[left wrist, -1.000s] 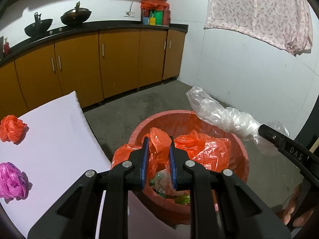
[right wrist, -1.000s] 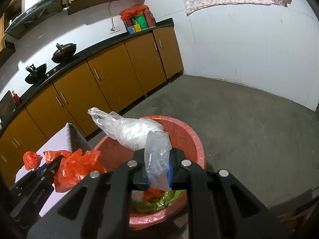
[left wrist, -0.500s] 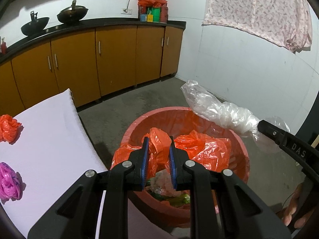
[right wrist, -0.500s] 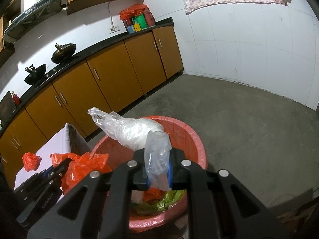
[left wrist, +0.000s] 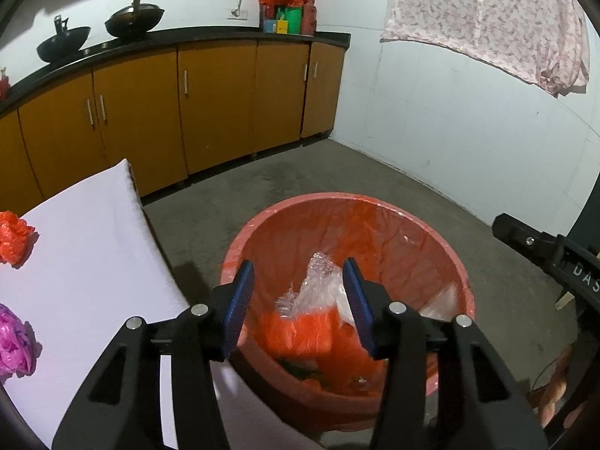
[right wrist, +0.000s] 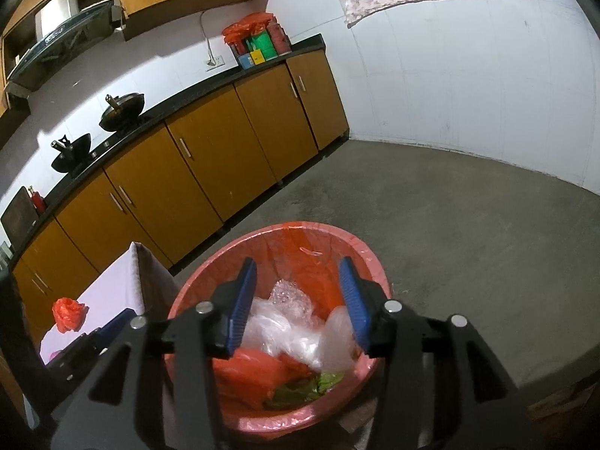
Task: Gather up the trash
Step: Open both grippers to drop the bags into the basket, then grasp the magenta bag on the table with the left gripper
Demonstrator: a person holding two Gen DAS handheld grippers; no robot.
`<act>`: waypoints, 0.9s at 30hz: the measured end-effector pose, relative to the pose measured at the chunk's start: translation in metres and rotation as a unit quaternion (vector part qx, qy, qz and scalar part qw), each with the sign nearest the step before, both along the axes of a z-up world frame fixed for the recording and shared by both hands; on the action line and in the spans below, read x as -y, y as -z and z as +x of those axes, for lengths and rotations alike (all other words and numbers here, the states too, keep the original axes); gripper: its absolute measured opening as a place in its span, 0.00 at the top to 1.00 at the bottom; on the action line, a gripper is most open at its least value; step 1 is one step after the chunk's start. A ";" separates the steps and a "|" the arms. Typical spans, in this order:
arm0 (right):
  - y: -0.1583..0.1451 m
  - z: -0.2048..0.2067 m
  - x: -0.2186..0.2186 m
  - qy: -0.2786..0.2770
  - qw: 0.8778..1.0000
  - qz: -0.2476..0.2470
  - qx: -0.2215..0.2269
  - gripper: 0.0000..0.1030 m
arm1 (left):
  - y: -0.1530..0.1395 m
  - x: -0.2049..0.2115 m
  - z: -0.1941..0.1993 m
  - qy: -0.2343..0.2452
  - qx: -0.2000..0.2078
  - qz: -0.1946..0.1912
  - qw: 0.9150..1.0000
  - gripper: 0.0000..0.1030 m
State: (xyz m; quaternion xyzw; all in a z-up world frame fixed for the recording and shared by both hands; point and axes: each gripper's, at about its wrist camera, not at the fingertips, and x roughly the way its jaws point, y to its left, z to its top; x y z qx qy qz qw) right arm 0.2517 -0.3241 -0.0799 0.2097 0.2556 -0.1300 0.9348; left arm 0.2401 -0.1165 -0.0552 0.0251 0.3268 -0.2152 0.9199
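Note:
A red bin (left wrist: 375, 217) with a red liner stands on the floor beside the white table (left wrist: 86, 262); it also shows in the right wrist view (right wrist: 360, 251). Inside lie an orange plastic bag (left wrist: 300, 332) (right wrist: 251, 371) and a clear plastic bag (left wrist: 318, 285) (right wrist: 285, 322). My left gripper (left wrist: 298, 302) is open and empty above the bin. My right gripper (right wrist: 298, 300) is open and empty above the bin too. On the table lie a crumpled orange bag (left wrist: 13, 232) (right wrist: 67, 313) and a crumpled pink bag (left wrist: 15, 341).
Orange cabinets (left wrist: 210, 105) under a black counter with two woks (left wrist: 131, 18) run along the back wall. A patterned cloth (left wrist: 487, 18) hangs on the white wall at right. Bare concrete floor (right wrist: 468, 232) lies beyond the bin.
Both grippers have opened. The orange bag dropped from the left gripper and the clear bag from the right gripper; both now lie in the bin.

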 end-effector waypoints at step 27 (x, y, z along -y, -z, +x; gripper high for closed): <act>0.012 0.006 -0.116 -0.126 0.992 -0.012 -0.024 0.34 | 0.008 -0.264 -0.023 -0.317 0.010 0.028 0.948 0.06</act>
